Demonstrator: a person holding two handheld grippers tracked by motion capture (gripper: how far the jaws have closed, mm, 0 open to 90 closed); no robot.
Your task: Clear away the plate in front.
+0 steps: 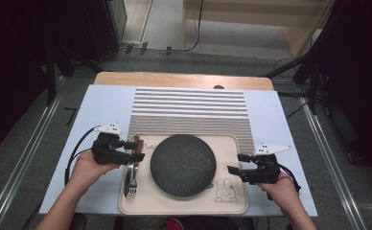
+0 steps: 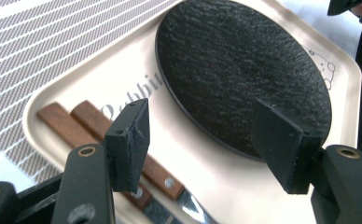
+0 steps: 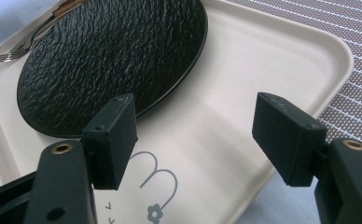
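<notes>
Between the jaws of the left gripper (image 2: 200, 144) the round plate (image 2: 244, 70) looks like dark slate, matt and rough-grained. Beneath that gripper, the cutlery handles (image 2: 90, 123) are reddish wood with metal rivets, their blades glossy steel. The tray (image 3: 244, 93) under the right gripper (image 3: 195, 140) is smooth, satin cream plastic. The mat (image 1: 189, 108) beyond looks woven. The jaw pads are matt black.
</notes>
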